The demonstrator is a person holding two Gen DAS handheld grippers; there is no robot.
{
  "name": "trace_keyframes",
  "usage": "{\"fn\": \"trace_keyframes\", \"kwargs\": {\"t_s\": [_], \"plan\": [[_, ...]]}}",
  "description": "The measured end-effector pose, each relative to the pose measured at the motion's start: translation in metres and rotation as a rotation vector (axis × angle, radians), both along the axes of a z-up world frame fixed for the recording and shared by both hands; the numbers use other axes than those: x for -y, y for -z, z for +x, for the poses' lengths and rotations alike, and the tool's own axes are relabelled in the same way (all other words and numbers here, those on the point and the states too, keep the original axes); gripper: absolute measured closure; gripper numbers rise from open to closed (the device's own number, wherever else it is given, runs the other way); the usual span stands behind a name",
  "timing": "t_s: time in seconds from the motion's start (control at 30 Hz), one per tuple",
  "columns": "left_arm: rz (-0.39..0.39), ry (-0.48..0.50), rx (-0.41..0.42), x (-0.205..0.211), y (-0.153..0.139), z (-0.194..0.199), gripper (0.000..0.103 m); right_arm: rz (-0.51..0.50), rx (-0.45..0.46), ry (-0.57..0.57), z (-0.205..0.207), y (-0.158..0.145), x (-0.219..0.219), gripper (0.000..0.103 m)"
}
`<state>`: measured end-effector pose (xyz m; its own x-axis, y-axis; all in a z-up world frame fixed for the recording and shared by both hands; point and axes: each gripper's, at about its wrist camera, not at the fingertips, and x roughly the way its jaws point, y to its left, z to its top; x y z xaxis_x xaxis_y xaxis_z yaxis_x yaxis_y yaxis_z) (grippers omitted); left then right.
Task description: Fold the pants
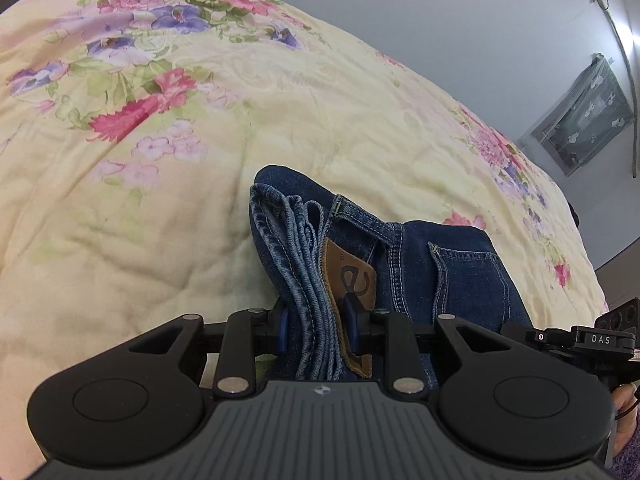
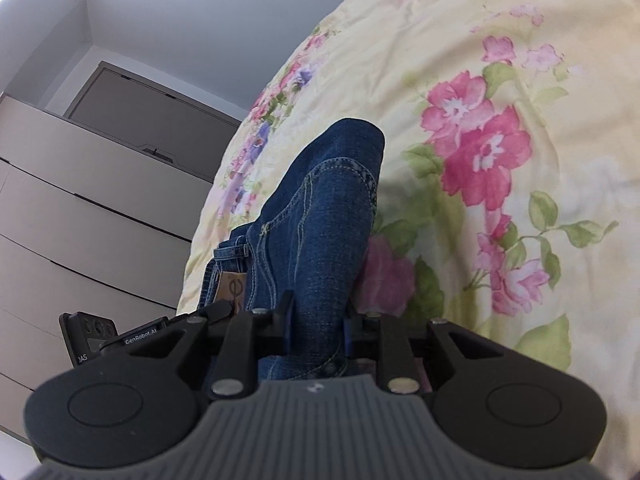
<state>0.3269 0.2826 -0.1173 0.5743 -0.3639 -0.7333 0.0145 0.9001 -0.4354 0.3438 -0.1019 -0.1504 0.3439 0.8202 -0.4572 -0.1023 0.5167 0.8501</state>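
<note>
My left gripper [image 1: 320, 330] clamps the folded blue jeans [image 1: 440, 280] at the waistband, beside the leather patch [image 1: 352, 280]. My right gripper [image 2: 318, 330] pinches their other end, above the floral quilt [image 2: 520, 80].

One pair of dark blue denim pants [image 1: 448, 276], folded into a thick bundle, lies on one pale yellow quilted bedspread with pink and purple flowers [image 1: 160, 200]. The pants carry one tan leather waistband patch [image 1: 352, 276], and one stitched back pocket [image 1: 472, 280] shows just beside that patch. Two black two-finger grippers are counted: the left gripper [image 1: 318, 330] and the right gripper [image 2: 318, 328], each at the near edge of the pants. Beyond the bedspread stand one beige cabinet with drawer fronts [image 2: 80, 220] and one framed grey picture [image 1: 588, 120].
</note>
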Motion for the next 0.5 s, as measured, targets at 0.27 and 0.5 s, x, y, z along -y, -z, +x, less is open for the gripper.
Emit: {"fn": "trace_keyframes", "kwargs": {"t_s": [0.27,0.5], "plan": [[0.009,0.016,-0.003,-0.007,0.019,0.002,0.067,-0.09,-0.034,0.007,0.009,0.036,-0.008,0.084],[0.141,-0.026,-0.004,0.006,-0.009,-0.014,0.058,-0.215,0.017,-0.008,0.001,0.011,-0.011,0.069]]}}
